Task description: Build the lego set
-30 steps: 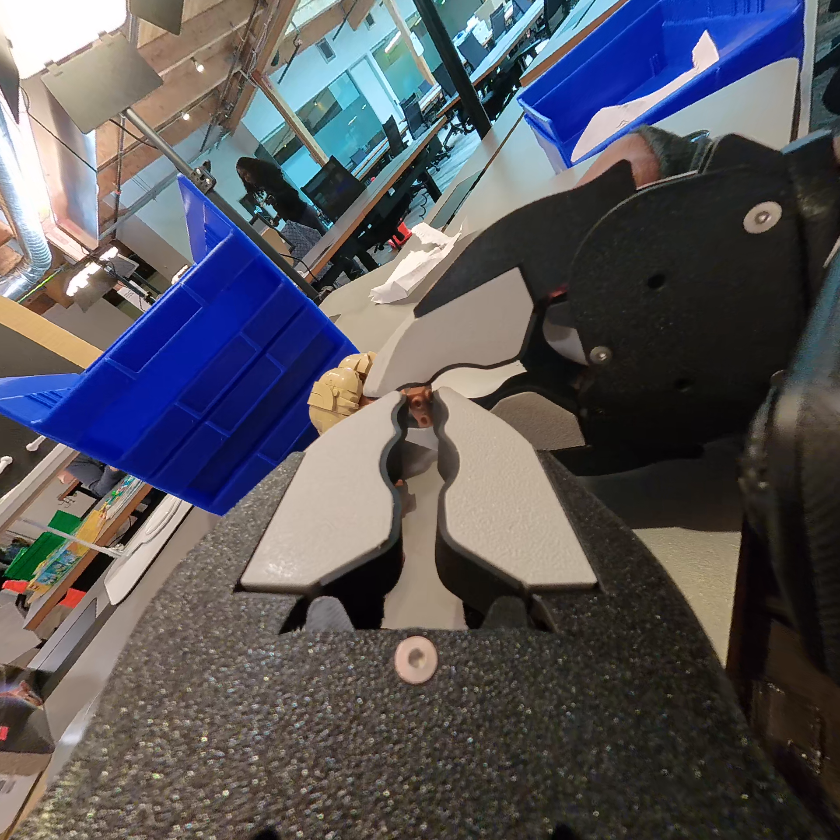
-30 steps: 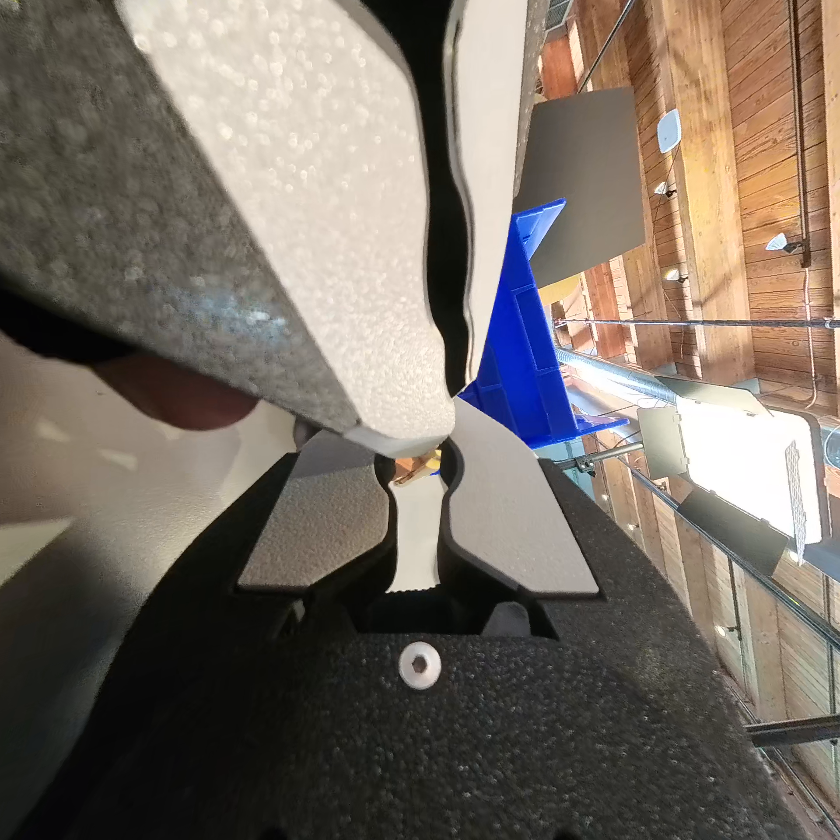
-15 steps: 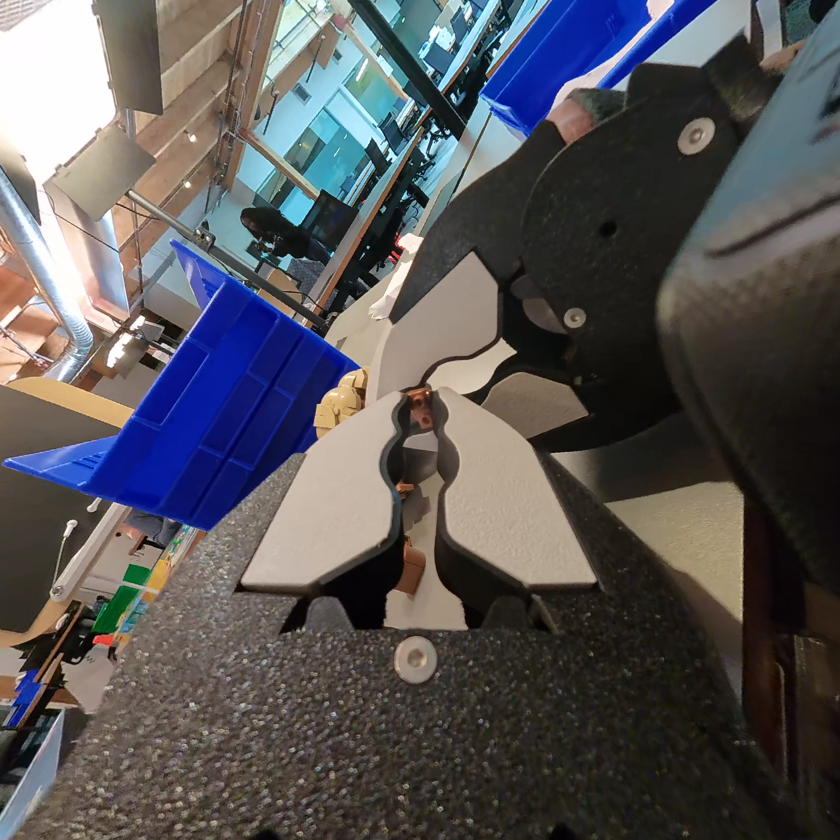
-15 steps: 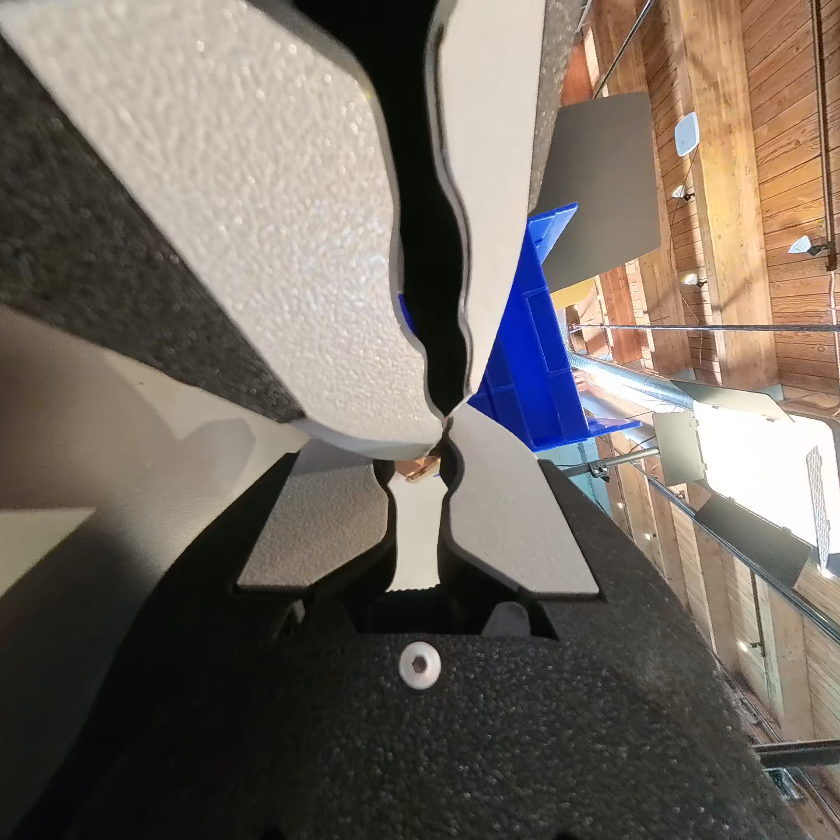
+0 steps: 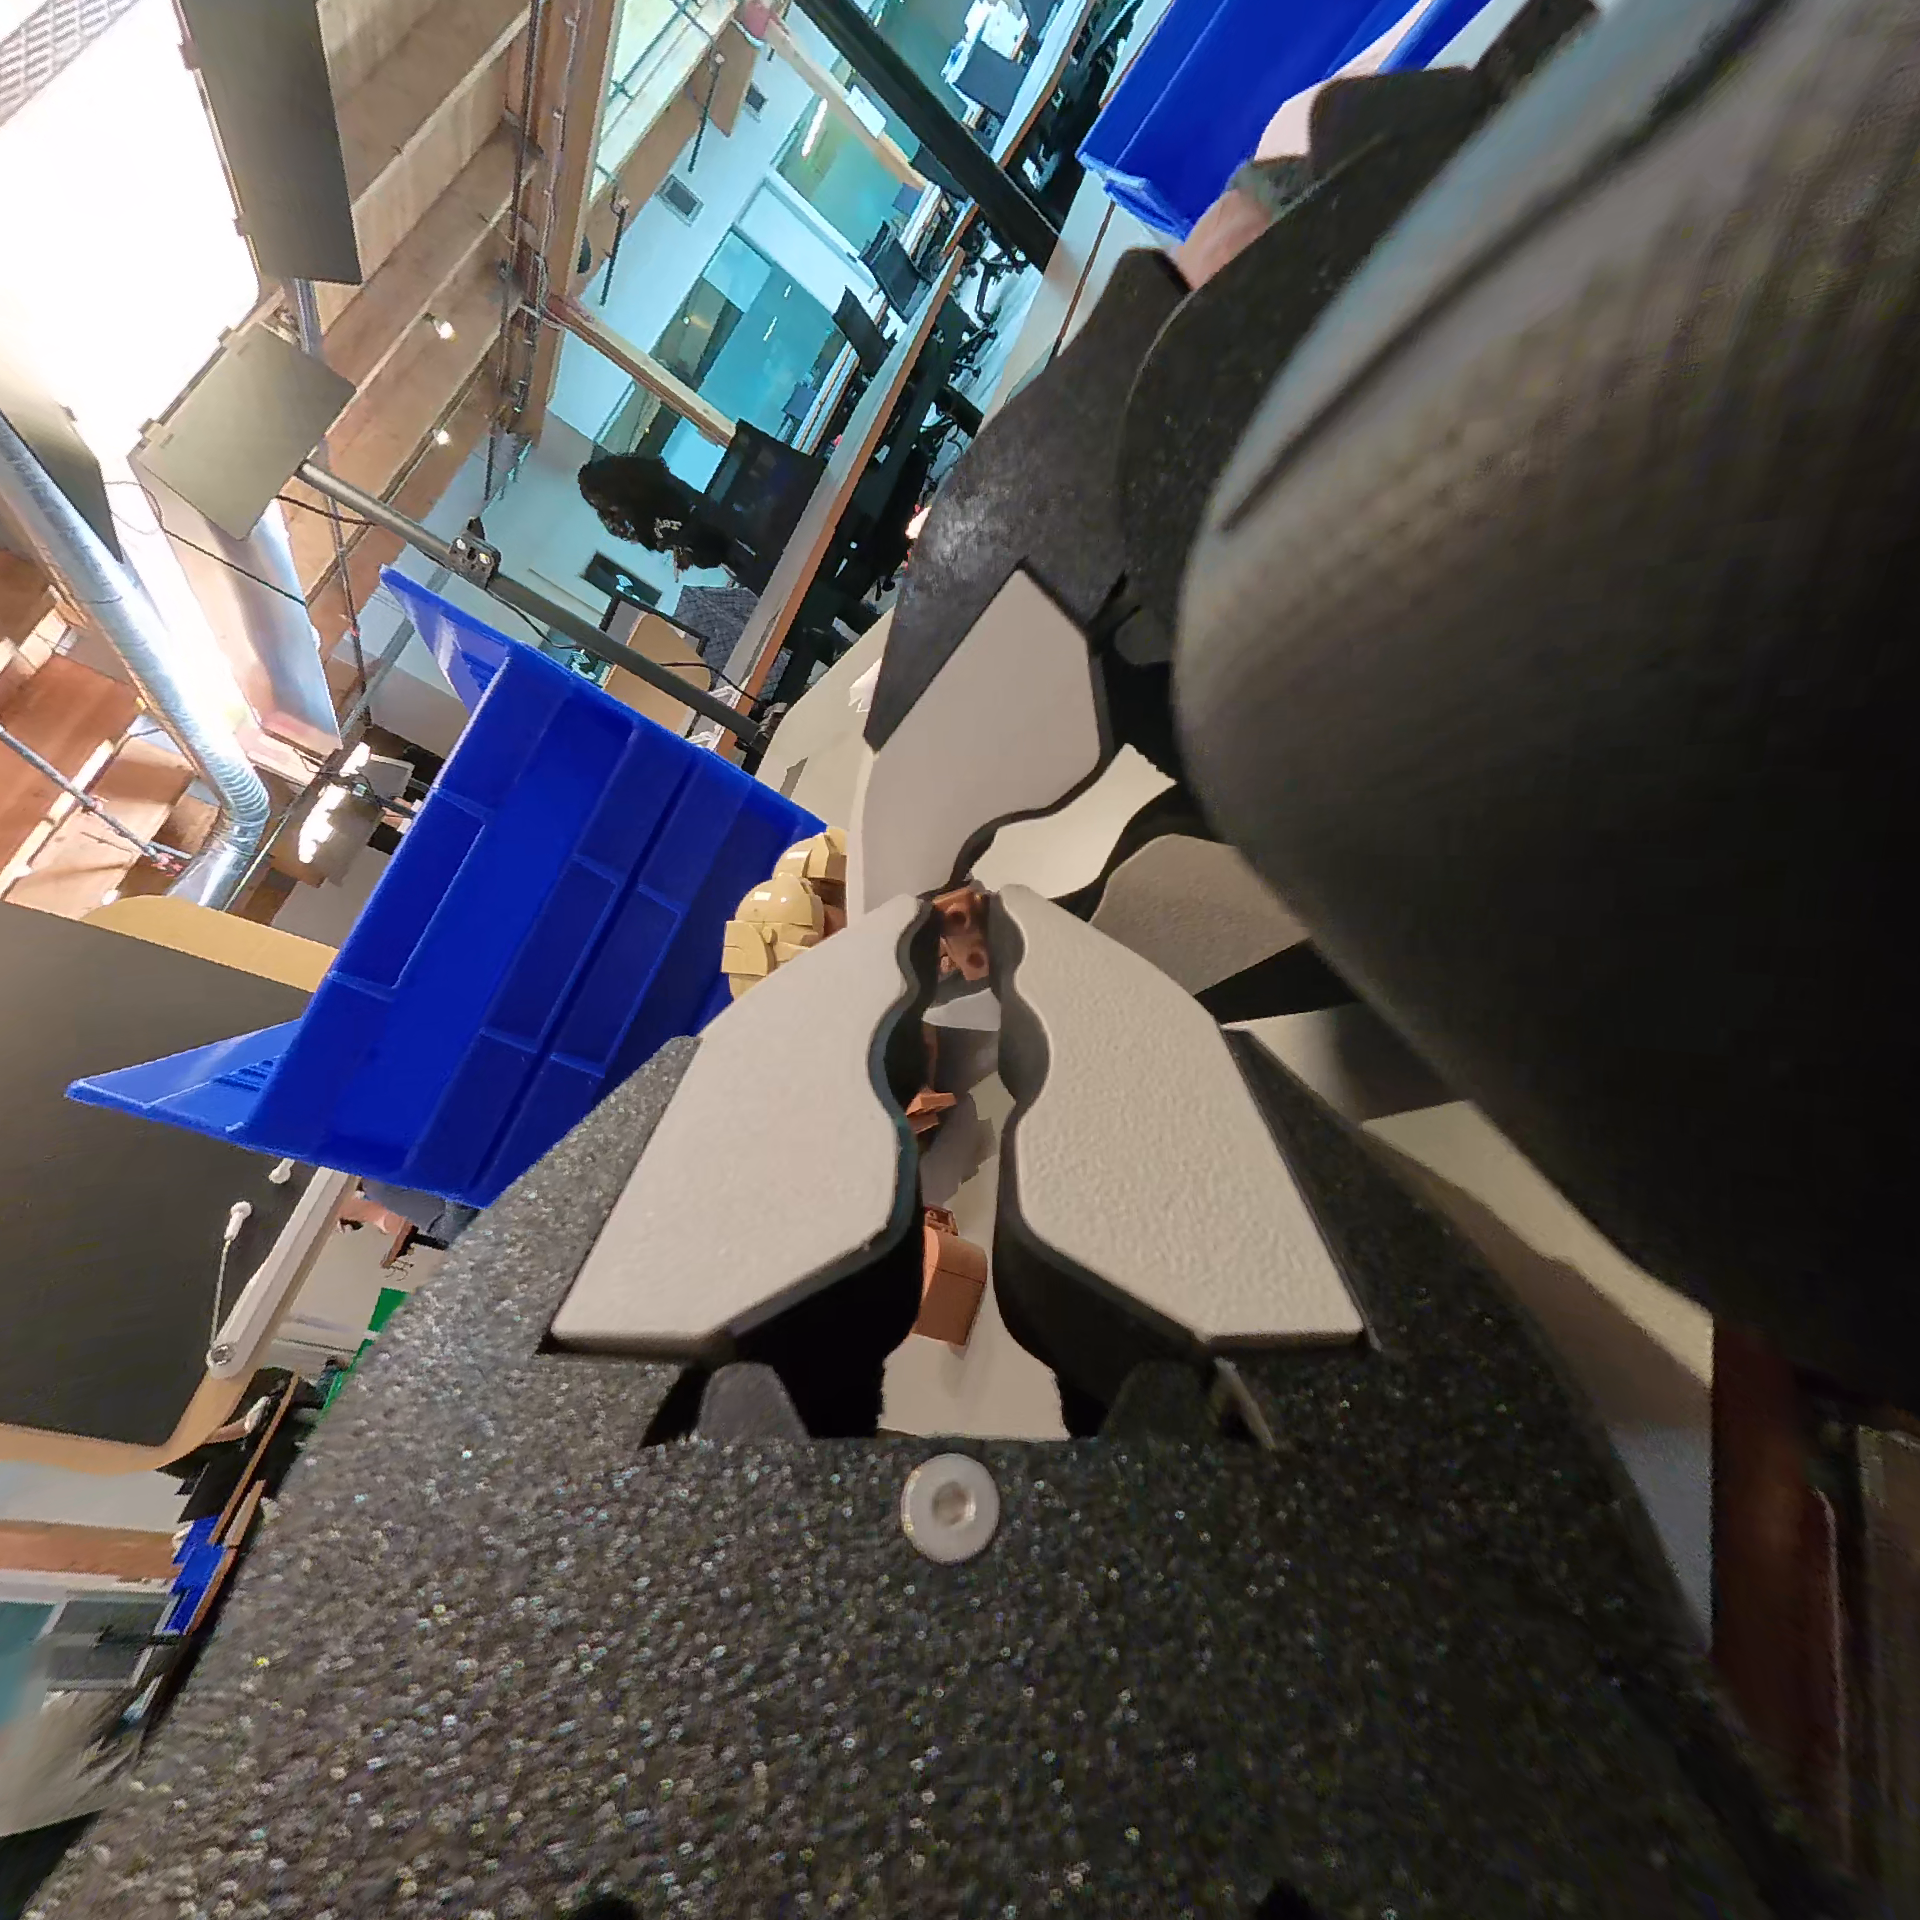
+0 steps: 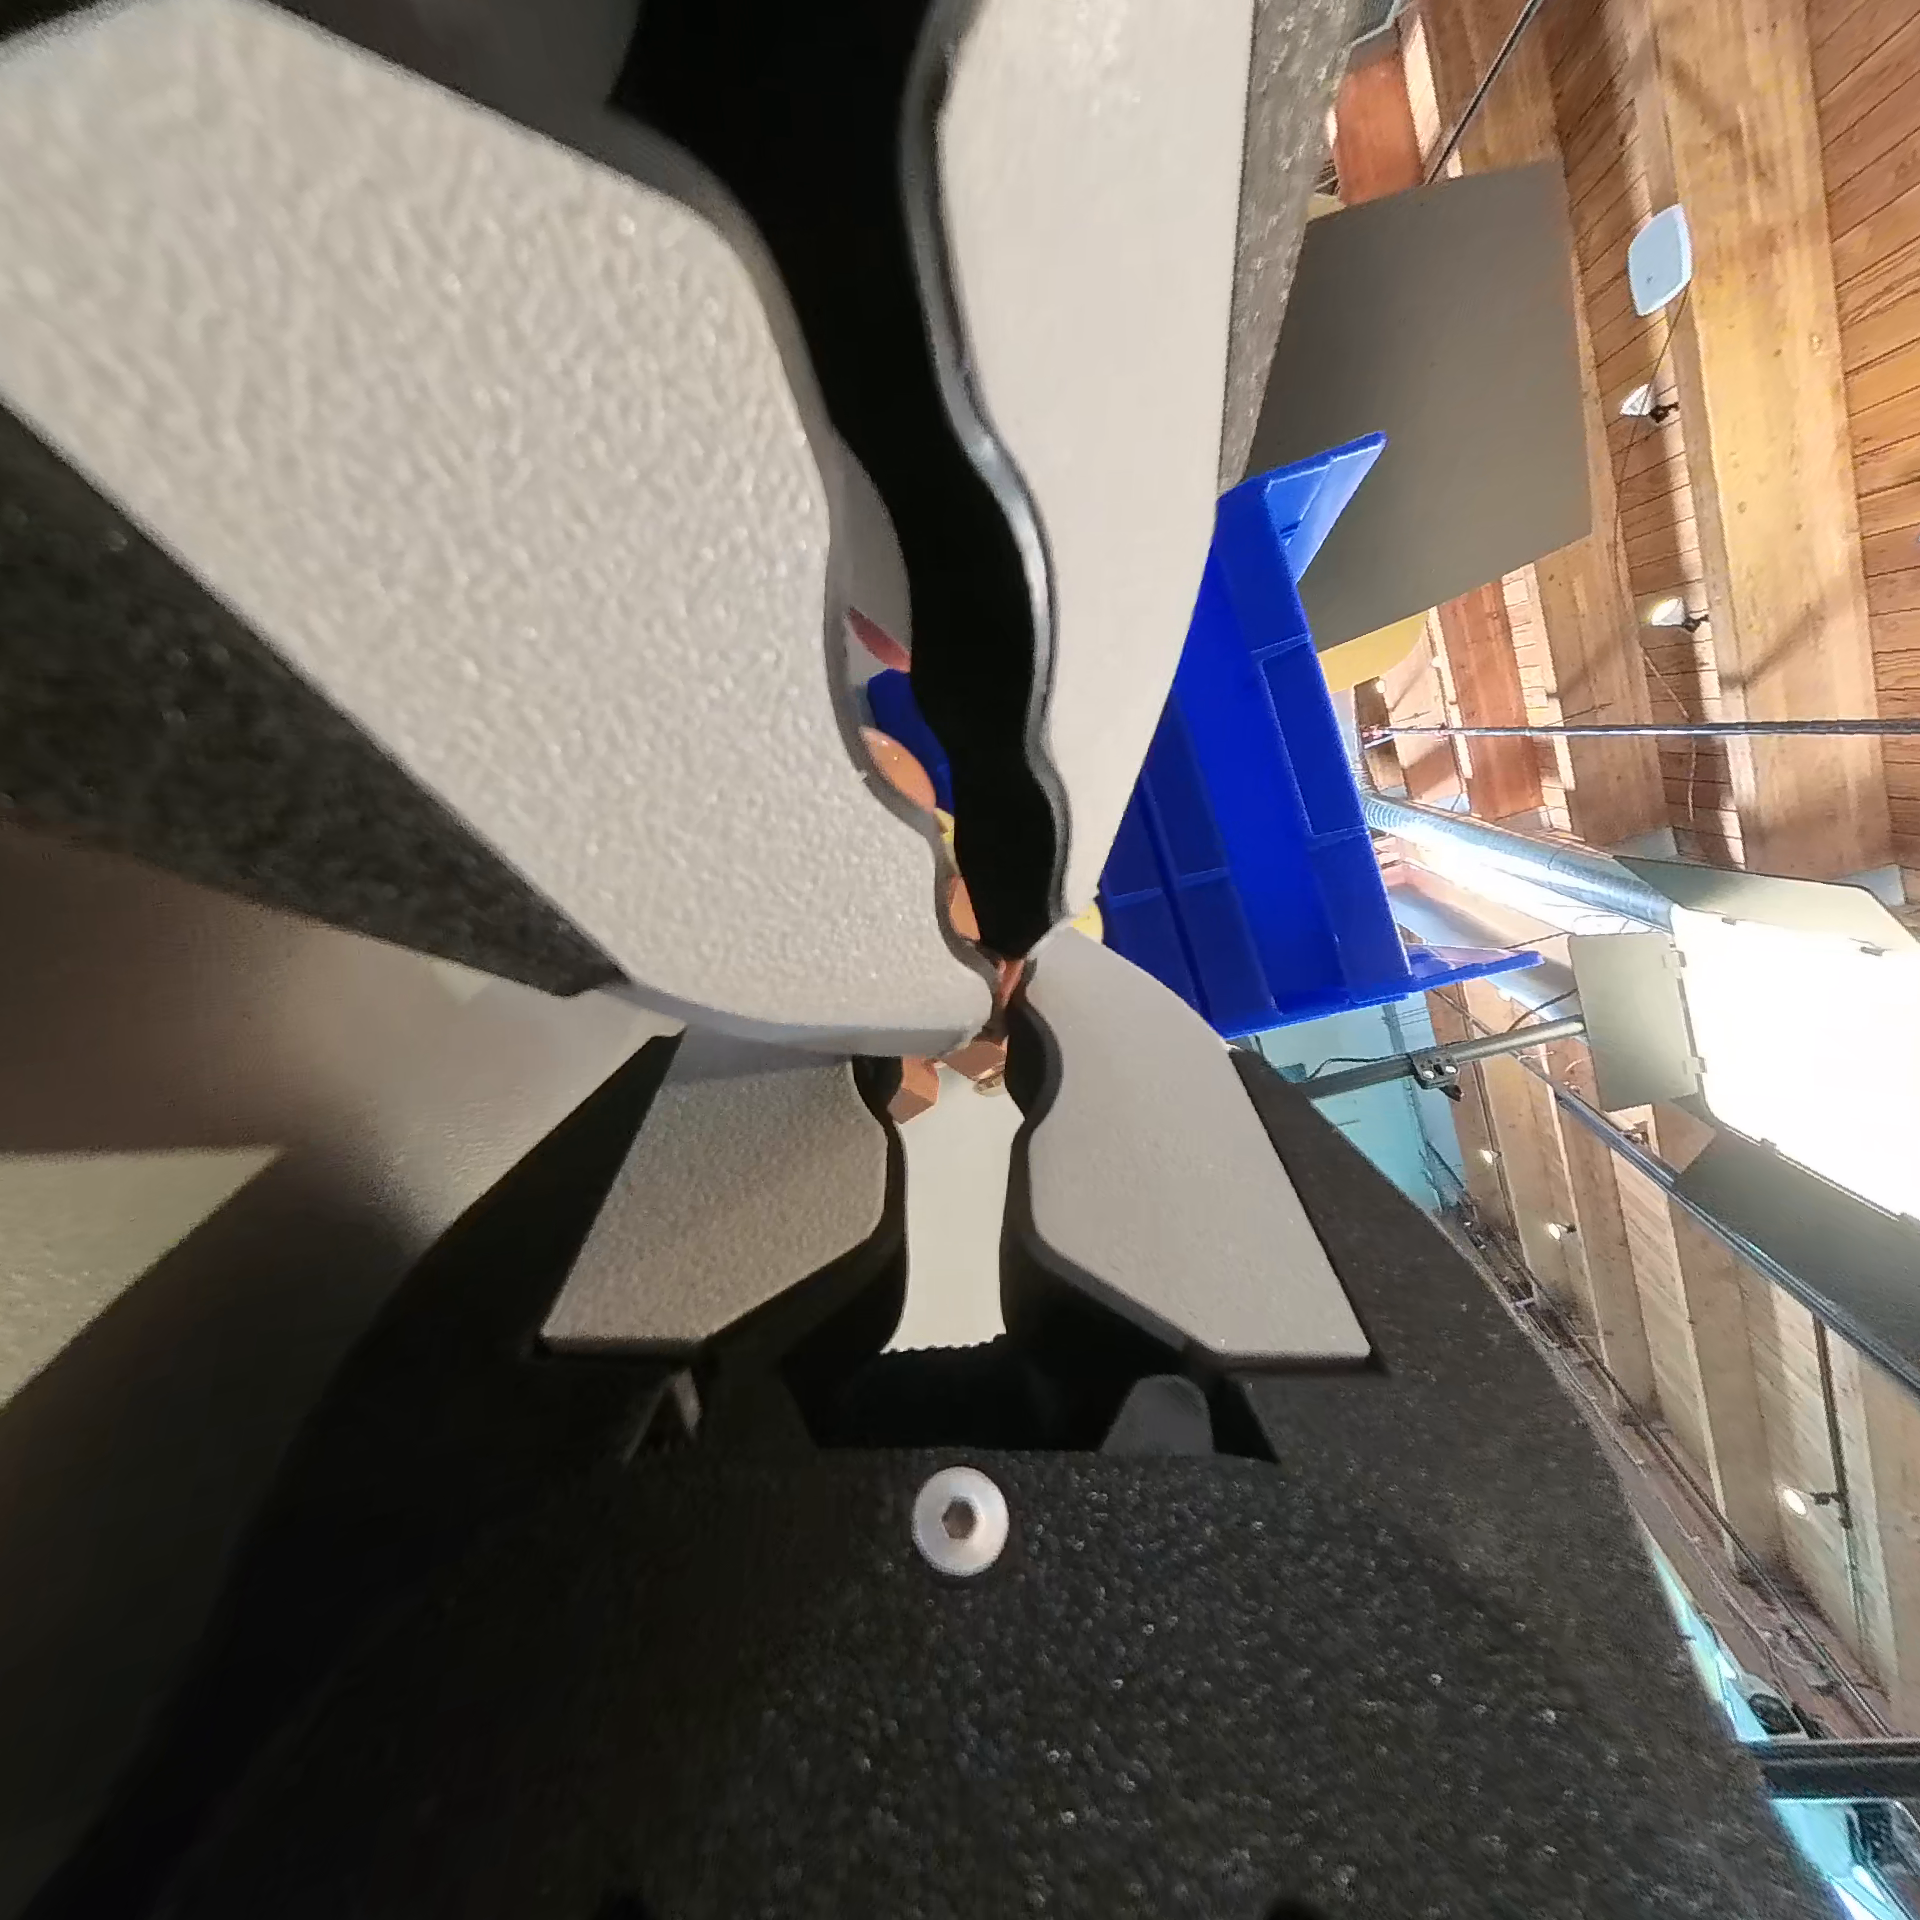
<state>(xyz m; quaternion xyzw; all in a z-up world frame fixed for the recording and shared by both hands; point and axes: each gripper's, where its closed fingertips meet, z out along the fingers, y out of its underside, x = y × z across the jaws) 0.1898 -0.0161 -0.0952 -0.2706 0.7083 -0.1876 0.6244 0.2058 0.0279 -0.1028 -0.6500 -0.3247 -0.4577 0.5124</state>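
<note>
The left tongs (image 5: 961, 925) are clamped on a small brown lego piece (image 5: 958, 928) at their tips, and the right tongs (image 6: 1003, 1049), tip to tip with them above the desk (image 5: 1475, 1195), pinch that piece too, near a blue bin (image 5: 499, 966).

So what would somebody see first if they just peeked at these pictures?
Two big grey grippers meeting tip to tip, the left gripper and the right gripper, both pinching a tiny brown lego piece. Behind them stands a bright blue bin, with a tan lego figure beside it.
</note>
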